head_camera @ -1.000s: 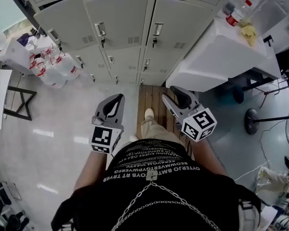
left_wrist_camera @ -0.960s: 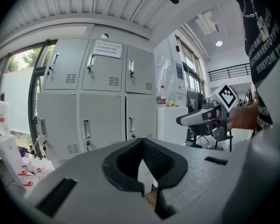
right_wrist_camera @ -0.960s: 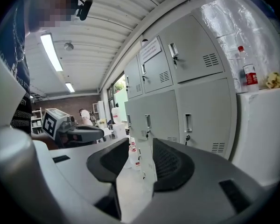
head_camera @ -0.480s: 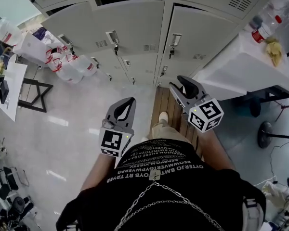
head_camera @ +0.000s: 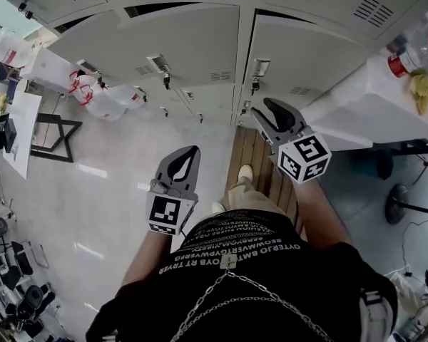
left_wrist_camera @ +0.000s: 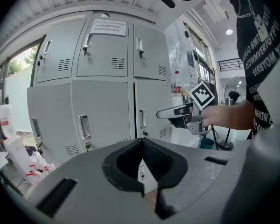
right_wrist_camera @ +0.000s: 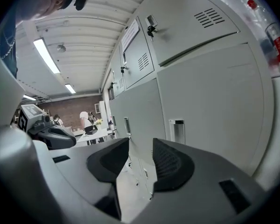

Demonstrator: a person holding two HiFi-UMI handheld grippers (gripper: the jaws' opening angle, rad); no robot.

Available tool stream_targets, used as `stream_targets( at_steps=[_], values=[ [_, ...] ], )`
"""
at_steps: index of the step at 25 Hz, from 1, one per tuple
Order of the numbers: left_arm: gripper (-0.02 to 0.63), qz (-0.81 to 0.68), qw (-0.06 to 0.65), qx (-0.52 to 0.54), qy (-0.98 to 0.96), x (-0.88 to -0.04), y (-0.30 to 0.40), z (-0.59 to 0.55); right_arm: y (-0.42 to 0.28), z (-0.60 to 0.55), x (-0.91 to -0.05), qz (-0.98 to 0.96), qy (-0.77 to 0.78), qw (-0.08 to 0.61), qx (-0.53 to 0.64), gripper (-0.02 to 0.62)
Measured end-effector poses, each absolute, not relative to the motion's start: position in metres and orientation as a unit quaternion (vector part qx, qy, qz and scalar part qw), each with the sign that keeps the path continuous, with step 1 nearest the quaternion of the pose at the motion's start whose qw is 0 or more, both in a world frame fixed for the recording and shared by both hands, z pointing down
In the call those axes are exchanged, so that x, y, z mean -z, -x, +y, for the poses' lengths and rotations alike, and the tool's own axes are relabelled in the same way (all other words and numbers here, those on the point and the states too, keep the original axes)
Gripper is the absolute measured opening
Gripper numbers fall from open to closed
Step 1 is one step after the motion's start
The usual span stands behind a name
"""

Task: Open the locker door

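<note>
A bank of grey lockers (head_camera: pixel 192 34) fills the top of the head view, every door closed. Each door has a recessed metal handle with a key under it, such as the middle handle (head_camera: pixel 159 64) and the right handle (head_camera: pixel 260 68). My right gripper (head_camera: pixel 268 108) points at the lower right-hand doors, open, with nothing between its jaws. In the right gripper view a door handle (right_wrist_camera: pixel 177 130) sits just right of the jaws (right_wrist_camera: pixel 141 149), apart from them. My left gripper (head_camera: pixel 188 152) hangs lower and further back, its tips together and empty (left_wrist_camera: pixel 142 141).
A white table (head_camera: pixel 357 112) at the right carries a red-capped bottle (head_camera: pixel 408 48) and a yellow cloth (head_camera: pixel 421 87). Water jugs (head_camera: pixel 107 102) stand at the lockers' left foot. A wooden board (head_camera: pixel 260 162) lies on the floor by the person's shoe (head_camera: pixel 244 173). People (right_wrist_camera: pixel 86 120) stand far off.
The person has stepped closer to the lockers, which now look larger. Both grippers moved forward with them, the right one further. Neither gripper's jaws changed.
</note>
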State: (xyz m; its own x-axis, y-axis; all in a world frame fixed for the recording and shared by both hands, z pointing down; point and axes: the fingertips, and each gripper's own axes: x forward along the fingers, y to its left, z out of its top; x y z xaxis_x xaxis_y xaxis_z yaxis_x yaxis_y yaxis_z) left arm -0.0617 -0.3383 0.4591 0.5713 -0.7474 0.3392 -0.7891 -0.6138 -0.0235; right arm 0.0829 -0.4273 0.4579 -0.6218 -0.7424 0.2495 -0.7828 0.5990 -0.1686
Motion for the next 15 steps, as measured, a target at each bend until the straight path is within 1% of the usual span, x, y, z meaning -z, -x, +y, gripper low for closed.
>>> stream_targets(
  at_steps=[7,15],
  values=[
    [0.003,-0.45,0.078,-0.171,-0.873,-0.469,0.05,-0.353,-0.093,-0.466,-0.473,-0.892,-0.423,0.079,-0.141,0.16],
    [0.003,-0.491,0.091,-0.186,-0.846,-0.473,0.064,-0.363,-0.09,-0.509,-0.486,-0.893,-0.418,0.076,-0.147,0.172]
  ],
)
